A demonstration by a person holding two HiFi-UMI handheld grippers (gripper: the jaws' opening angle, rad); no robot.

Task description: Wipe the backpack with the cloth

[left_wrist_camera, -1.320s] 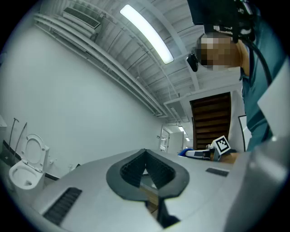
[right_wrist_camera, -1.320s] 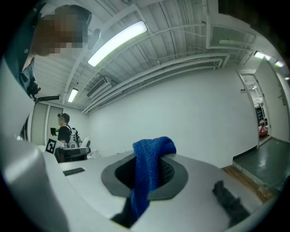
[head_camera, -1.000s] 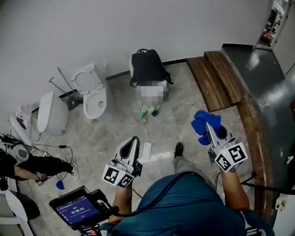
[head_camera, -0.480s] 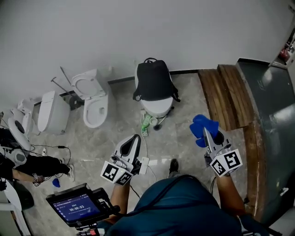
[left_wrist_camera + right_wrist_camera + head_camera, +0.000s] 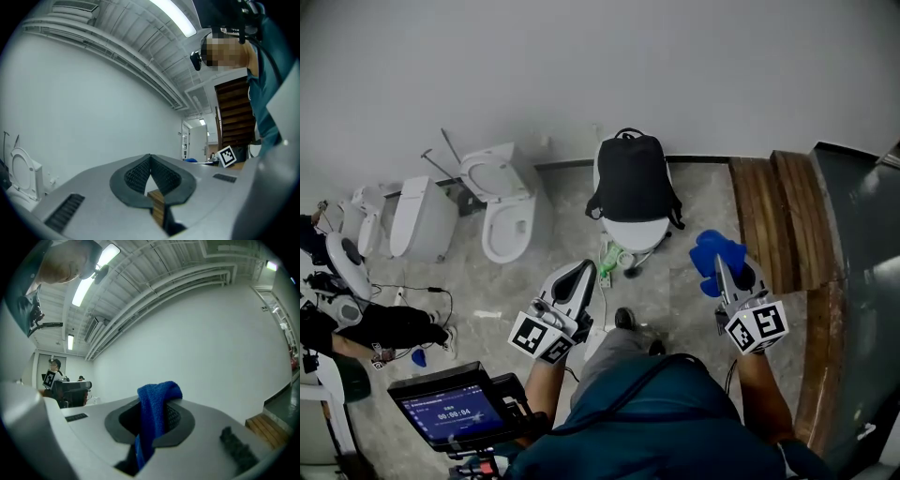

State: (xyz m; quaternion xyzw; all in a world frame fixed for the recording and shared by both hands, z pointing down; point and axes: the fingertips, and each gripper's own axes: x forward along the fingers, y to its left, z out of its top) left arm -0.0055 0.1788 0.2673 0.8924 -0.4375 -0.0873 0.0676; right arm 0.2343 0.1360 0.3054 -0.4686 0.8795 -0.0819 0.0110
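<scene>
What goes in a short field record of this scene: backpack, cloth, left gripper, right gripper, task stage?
Backpack: black backpack, upright on a white toilet by the wall.
Cloth: blue cloth, bunched and hanging from the right gripper.
Left gripper: left gripper shut, holding nothing.
Right gripper: shut on the cloth, apart from the backpack.
Task stage: wiping not yet begun.

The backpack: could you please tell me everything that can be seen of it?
The backpack is black, of matte fabric, with a loop handle on top and straps hanging down both sides. It stands upright close to the white wall, resting on a white toilet. No gripper touches it; the cloth, held in the right gripper, is well apart from it.
</scene>
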